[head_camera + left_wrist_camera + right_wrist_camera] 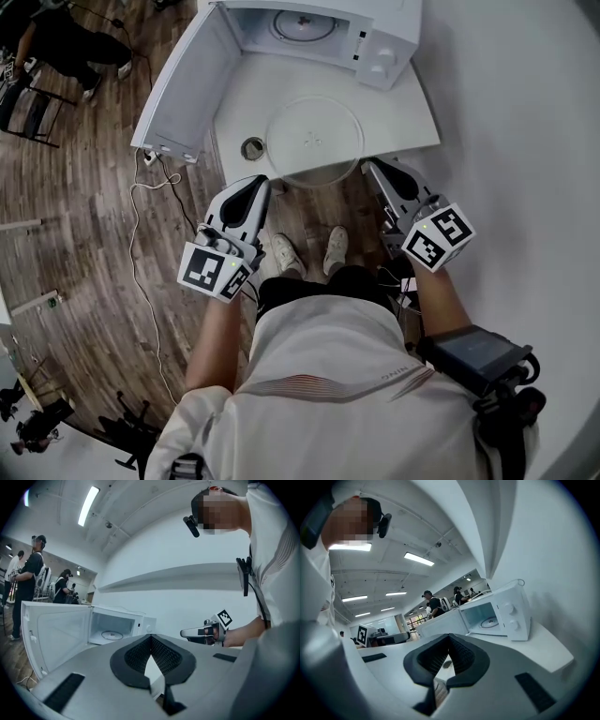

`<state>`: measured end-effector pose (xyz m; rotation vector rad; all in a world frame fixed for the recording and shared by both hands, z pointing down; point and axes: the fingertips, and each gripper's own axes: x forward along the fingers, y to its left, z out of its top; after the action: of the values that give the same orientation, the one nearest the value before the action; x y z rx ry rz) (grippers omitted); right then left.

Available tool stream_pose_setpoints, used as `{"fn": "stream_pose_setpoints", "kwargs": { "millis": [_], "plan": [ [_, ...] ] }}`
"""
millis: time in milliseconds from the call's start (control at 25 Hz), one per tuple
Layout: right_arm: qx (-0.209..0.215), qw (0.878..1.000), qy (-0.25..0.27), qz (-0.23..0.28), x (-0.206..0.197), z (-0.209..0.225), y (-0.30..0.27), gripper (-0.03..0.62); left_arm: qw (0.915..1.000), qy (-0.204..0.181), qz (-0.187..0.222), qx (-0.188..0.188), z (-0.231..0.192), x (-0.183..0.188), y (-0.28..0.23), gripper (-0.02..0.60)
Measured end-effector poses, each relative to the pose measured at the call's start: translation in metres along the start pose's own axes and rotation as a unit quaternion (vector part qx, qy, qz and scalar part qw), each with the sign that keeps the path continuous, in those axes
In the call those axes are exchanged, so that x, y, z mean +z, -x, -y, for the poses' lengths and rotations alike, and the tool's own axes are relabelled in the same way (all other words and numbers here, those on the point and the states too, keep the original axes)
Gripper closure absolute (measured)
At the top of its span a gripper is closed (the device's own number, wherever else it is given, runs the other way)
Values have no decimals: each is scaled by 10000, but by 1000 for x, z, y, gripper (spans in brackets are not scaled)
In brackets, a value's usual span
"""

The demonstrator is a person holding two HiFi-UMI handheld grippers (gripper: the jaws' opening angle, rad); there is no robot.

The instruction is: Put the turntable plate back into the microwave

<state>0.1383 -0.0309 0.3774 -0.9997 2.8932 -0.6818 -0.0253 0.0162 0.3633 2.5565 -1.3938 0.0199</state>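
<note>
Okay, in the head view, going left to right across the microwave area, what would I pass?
open microwave door → small dark ring → turntable plate → microwave control knobs

- We see a white desk [403,117] set against the pale wall [525,112].
- Near the desk's left edge lies a small dark ring [252,147].
- A white cable [131,246] trails across the wooden floor [75,187].
- A person [66,42] sits far off.
</note>
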Motion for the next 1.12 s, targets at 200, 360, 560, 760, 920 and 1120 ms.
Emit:
{"fn": "stream_pose_setpoints", "kwargs": {
  "millis": [200,360,560,760,920,1120],
  "plan": [
    [-174,9975,-644,-220,-48,23,-5,597,9995,178,-247,-59,-9,-29,-9,571],
    [-145,9880,-1486,-390,-94,43,-14,431,9989,246,-396,-109,-11,-45,-12,572],
    [-404,9645,-2584,-357,-137,67,-15,382,9980,327,-540,-74,-13,-51,-5,572],
    [-496,9331,-3547,-329,-182,82,-19,356,9970,430,-647,-16,-17,-64,1,572],
    [-284,9125,-4070,-311,-210,85,-33,335,9961,496,-734,-6,-20,-77,3,572],
    [-125,8937,-4479,-241,-227,81,-56,336,9952,584,-786,-16,-27,-87,6,572]
  ]
}}
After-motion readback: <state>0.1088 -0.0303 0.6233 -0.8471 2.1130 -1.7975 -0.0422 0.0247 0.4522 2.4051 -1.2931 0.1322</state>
